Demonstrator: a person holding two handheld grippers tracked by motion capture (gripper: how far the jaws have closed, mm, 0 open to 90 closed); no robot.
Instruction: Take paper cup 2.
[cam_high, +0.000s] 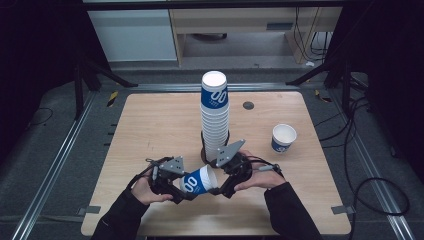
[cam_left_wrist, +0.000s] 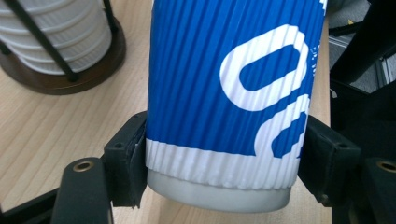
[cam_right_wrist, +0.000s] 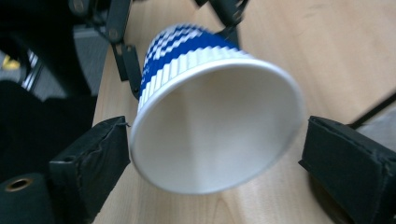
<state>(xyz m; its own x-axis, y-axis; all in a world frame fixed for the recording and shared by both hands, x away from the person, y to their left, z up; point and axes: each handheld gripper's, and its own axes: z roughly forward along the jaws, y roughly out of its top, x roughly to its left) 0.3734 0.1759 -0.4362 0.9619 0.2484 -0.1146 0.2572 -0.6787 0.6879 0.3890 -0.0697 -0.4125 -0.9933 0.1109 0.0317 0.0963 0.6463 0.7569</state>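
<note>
Paper cup (cam_high: 198, 181), blue with white lettering, ribbed sleeve: lay on its side in mid-air at the lower centre of the high view, held between the two grippers above the table (cam_high: 150, 125). In the left gripper view the cup (cam_left_wrist: 233, 93) rose up the middle of the frame, and the black pads (cam_left_wrist: 127, 158) pressed on its base end from both sides; the left gripper (cam_high: 186, 191) was clamped on the cup. In the right gripper view the open mouth of the cup (cam_right_wrist: 215, 130) faced the camera at frame centre; the right gripper (cam_high: 216, 186) stood spread, its pads (cam_right_wrist: 93, 154) flanking the rim, the right-hand pad clearly apart from it, the left-hand pad just beside or barely touching. No grasp on that side.

Outward: the tall stack of cups (cam_high: 215, 117) stood in its dark wire holder (cam_high: 204, 150) at centre frame, just beyond the grippers. A single upright cup (cam_high: 283, 138) stood at centre right, well apart.

Risks, as judged:
- Hold rested on one gripper at the narrow base; the ribbed, tapered wall could slide from the pads if the wrist tilted.
- Firmer clamping could crush the thin paper wall.
- The right gripper closing on the rim could dent it oval, so it would nest badly.
- Either hand swinging toward the stack could topple it, being tall and close.
</note>
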